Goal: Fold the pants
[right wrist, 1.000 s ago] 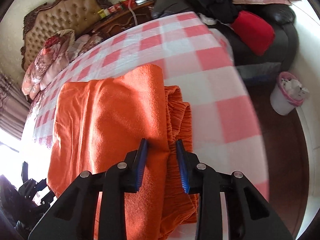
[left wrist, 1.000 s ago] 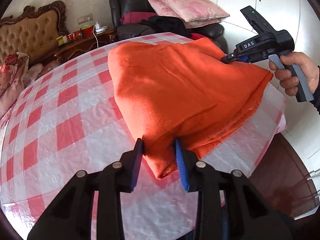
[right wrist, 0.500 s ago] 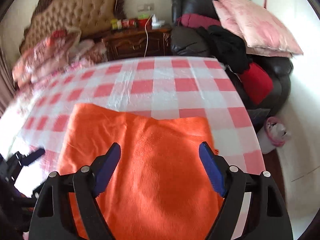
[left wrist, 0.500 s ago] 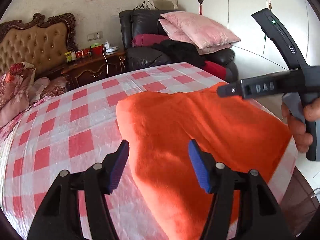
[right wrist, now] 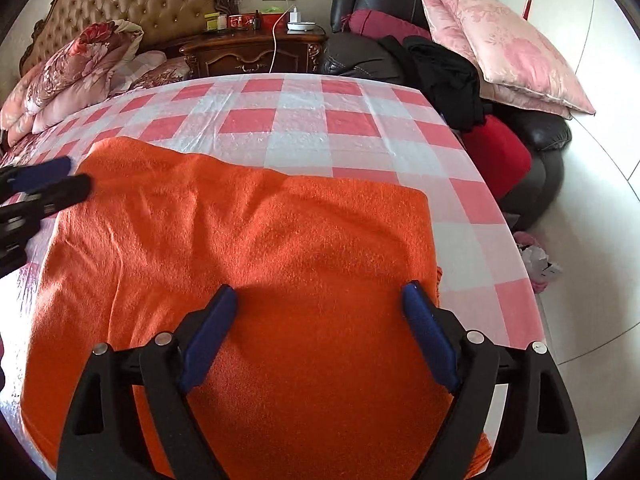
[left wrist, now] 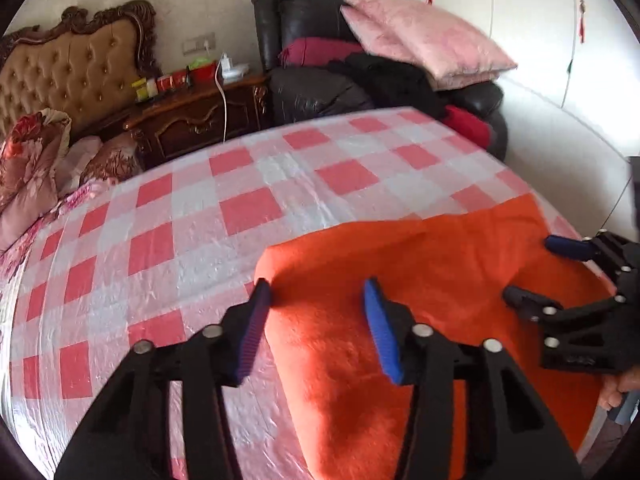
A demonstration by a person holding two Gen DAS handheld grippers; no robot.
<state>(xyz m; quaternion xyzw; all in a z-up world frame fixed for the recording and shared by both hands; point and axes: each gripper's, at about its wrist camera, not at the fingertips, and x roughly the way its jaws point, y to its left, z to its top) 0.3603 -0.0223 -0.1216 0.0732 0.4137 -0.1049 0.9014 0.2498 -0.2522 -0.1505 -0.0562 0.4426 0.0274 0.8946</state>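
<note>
While jaws gape, folded pants [right wrist: 248, 248] beneath right gripper [right wrist: 320, 300].

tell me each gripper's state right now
left gripper: open, jaws just closing, holding nothing, over orange pants
right gripper: open, jaws just opening, holding nothing

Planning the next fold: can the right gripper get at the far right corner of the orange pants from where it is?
Probably yes. The right gripper hangs open over the orange pants, nothing between its fingers. That corner lies bare on the checked tablecloth, and the left gripper is off at the opposite edge.
</note>
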